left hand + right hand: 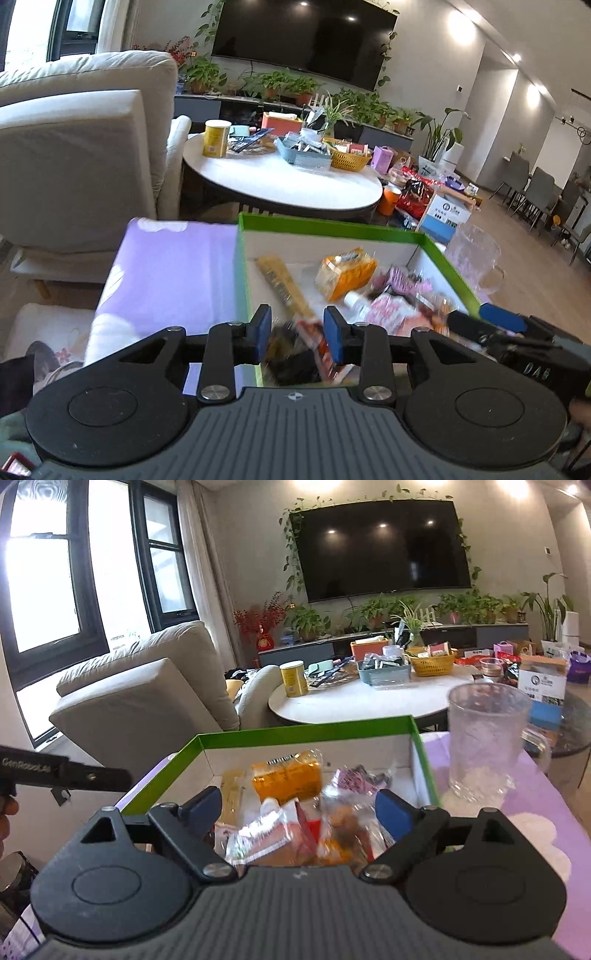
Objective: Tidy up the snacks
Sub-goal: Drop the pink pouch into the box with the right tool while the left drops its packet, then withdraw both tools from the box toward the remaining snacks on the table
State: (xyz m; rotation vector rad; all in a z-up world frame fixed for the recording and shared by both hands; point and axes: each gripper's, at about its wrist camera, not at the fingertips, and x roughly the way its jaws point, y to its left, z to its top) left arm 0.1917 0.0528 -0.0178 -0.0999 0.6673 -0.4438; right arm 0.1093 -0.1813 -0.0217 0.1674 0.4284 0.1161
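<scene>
A beige sofa stands at the left, then a round white table, and a glass mug on the lilac cloth. The snacks lie in the green box. Left gripper is released over blurred packets; right gripper parted, grasp unclear.

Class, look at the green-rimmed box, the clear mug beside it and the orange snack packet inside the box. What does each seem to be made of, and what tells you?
Green-rimmed box: likely cardboard, thin flat walls, matte white inside.
Clear mug: glass or clear plastic, see-through with a frosty texture.
Orange snack packet: glossy plastic film, crinkled with shiny highlights.
</scene>
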